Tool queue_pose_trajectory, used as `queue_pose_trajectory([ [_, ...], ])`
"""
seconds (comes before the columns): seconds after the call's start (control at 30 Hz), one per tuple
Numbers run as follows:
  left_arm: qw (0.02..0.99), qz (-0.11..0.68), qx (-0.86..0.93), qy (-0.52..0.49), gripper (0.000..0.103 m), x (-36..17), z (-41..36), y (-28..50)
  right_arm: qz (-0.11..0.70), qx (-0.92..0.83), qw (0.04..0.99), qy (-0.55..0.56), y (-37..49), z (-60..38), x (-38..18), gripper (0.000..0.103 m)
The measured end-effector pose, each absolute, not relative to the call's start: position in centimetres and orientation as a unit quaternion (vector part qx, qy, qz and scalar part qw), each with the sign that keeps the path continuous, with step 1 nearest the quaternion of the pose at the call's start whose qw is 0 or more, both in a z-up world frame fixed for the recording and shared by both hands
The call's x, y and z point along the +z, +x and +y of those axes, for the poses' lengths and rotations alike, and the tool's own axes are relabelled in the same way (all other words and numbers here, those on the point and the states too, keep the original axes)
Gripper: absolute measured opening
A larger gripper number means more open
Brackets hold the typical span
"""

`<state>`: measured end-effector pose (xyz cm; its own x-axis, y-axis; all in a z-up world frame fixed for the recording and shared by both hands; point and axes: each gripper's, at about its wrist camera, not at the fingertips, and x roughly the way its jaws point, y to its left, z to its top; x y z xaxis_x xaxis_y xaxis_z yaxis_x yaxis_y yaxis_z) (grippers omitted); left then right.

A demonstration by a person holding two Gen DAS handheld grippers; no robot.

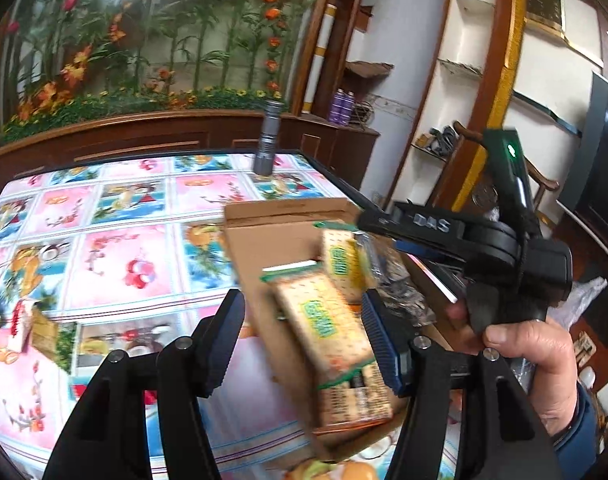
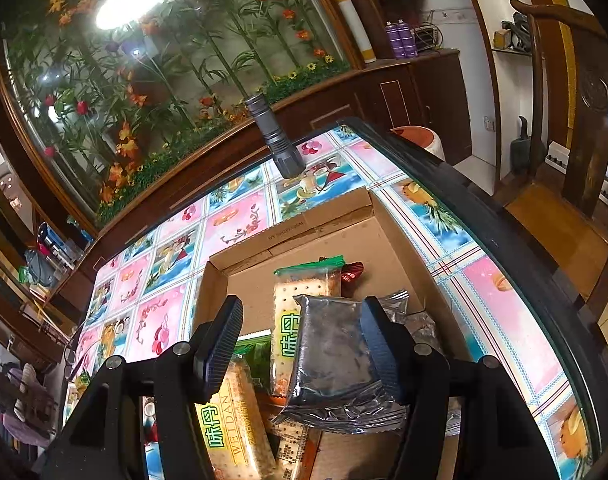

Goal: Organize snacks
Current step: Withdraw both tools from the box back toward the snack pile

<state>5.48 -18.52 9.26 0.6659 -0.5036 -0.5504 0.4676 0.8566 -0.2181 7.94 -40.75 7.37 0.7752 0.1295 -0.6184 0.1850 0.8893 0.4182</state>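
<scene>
Floral-clothed bench (image 2: 240,216) carries the cardboard box (image 2: 384,240). Both tongs, left (image 1: 304,344) and right (image 2: 300,344), gape empty above cracker packs (image 2: 292,312) inside it; better lift clear before reaching again.

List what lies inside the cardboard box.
The cardboard box holds cracker packs, a silver foil packet and a red wrapper; anything beneath them is covered.

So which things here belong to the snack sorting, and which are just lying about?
Job:
- cardboard box
- cracker packs
- silver pack
- red pack
- packet outside the box

Lying about:
- flashlight
- purple cans
- chair
</scene>
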Motion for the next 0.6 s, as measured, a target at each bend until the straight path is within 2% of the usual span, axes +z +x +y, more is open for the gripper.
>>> queue_pose_trajectory([
  [0.37, 0.928, 0.308, -0.205, -0.047, 0.06, 9.8, -11.2, 6.3, 0.324, 0.016, 0.922, 0.213, 7.8, -39.1, 7.9, 0.065],
  [0.6, 0.939, 0.31, -0.142, -0.044, 0.07, 9.8, -4.2, 7.6, 0.315, 0.047, 0.929, 0.189, 7.8, -37.3, 8.4, 0.065],
])
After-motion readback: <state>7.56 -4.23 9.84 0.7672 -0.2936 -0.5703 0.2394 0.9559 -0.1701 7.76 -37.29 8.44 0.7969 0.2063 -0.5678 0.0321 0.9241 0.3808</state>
